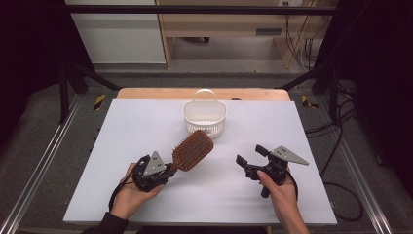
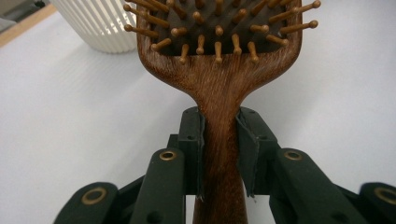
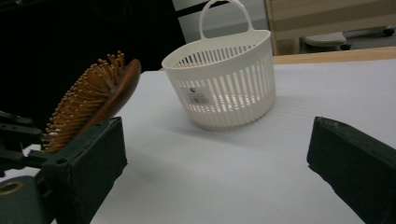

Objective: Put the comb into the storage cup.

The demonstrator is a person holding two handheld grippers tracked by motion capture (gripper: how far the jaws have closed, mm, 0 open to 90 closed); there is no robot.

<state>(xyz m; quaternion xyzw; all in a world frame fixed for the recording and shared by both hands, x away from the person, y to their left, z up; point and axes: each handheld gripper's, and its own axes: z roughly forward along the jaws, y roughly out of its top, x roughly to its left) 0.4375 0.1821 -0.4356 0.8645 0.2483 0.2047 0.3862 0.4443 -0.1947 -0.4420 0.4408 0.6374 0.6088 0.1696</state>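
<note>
The left gripper (image 1: 168,170) is clamping the wooden hairbrush (image 1: 193,149) by its narrow handle, just below the head, holding it above the table's (image 1: 146,122) near-left part. The brush is looking stiff, light and smooth, so the neck is seeming the surest hold. The right gripper (image 1: 249,158) is standing wide open and empty. Beyond, the white basket (image 1: 205,117) is sitting with open room all around.

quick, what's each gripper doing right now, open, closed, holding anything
Left gripper: closed on the handle of the wooden hairbrush, held up off the table.
Right gripper: open, jaws wide apart, nothing between them.
</note>
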